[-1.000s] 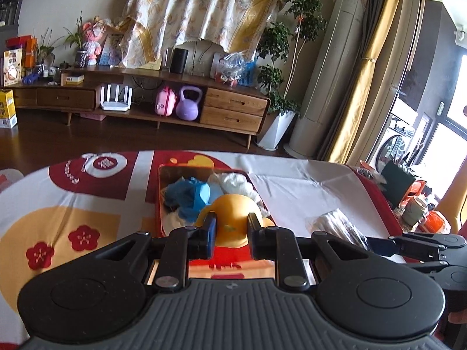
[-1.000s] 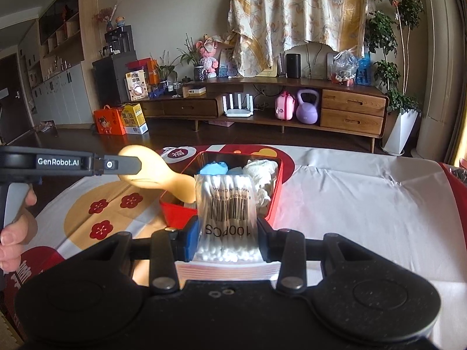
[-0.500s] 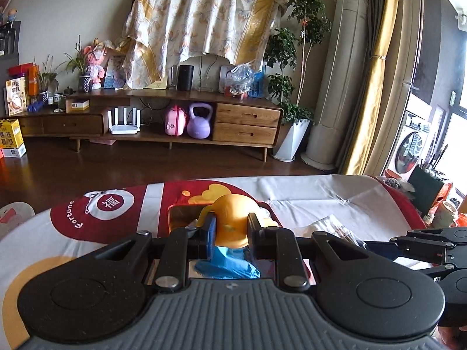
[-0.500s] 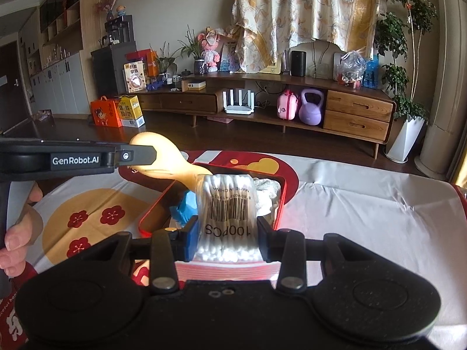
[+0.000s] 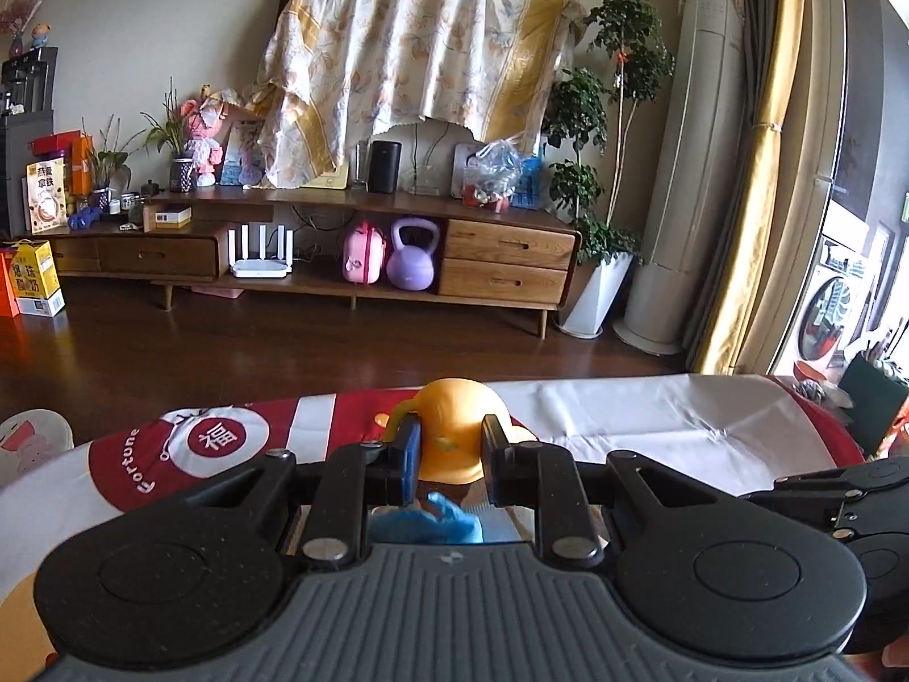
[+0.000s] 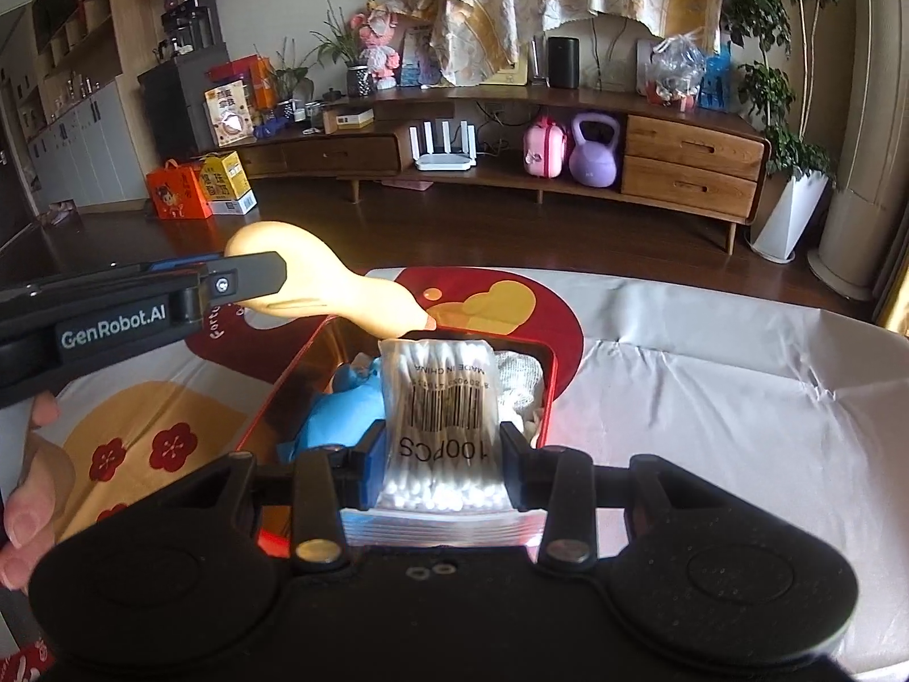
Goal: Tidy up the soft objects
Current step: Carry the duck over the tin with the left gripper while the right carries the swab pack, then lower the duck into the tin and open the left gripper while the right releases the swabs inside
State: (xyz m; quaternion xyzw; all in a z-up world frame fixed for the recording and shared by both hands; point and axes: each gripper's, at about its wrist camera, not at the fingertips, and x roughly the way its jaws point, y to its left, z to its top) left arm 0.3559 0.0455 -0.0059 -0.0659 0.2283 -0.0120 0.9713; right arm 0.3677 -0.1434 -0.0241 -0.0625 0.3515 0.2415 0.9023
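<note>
1. The table [image 6: 710, 352], under its red, white and yellow cloth, carries my red tray [image 6: 548, 392], whose near end is hidden behind my right gripper [image 6: 443, 449].
2. My left gripper [image 5: 450, 454] is clamped narrowly on a smooth yellow-orange gourd-shaped soft toy [image 5: 457, 435], held above the tray's far corner.
3. My right gripper grips a clear bag of cotton swabs [image 6: 440, 415], printed "100PCS", over the tray.
4. Inside lie a crumpled blue item [image 6: 341, 415] and something white [image 6: 517, 378], both partly covered and hard to identify.
</note>
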